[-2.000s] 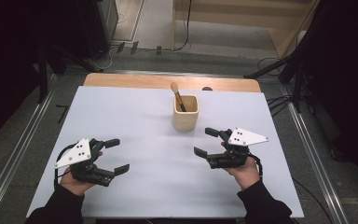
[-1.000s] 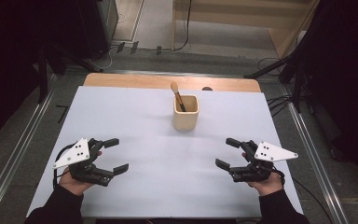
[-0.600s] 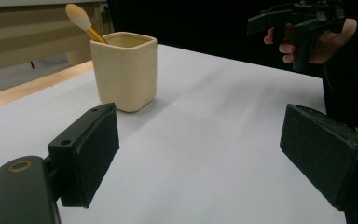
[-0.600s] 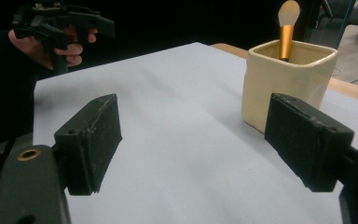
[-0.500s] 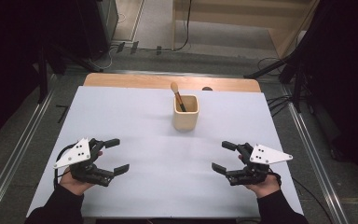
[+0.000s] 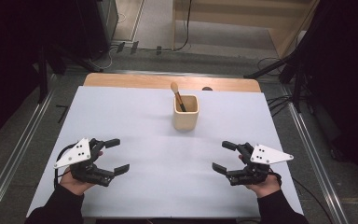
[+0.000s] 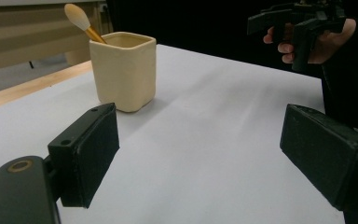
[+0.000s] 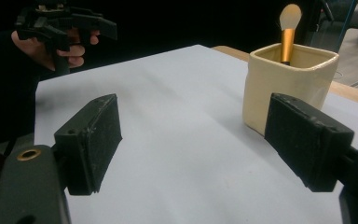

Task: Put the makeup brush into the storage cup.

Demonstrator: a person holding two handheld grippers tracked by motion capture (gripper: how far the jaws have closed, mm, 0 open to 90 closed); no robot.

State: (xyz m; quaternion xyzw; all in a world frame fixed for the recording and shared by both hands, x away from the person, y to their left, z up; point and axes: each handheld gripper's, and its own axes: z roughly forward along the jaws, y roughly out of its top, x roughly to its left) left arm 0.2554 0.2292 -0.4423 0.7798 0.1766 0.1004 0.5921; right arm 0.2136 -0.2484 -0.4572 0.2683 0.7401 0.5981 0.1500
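Here both tools (image 6: 117, 155) (image 6: 224, 157) hover agape, palms inward

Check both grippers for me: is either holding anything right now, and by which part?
Nothing is held. The left gripper and the right gripper are both open over the table, apart from the cup and its brush.
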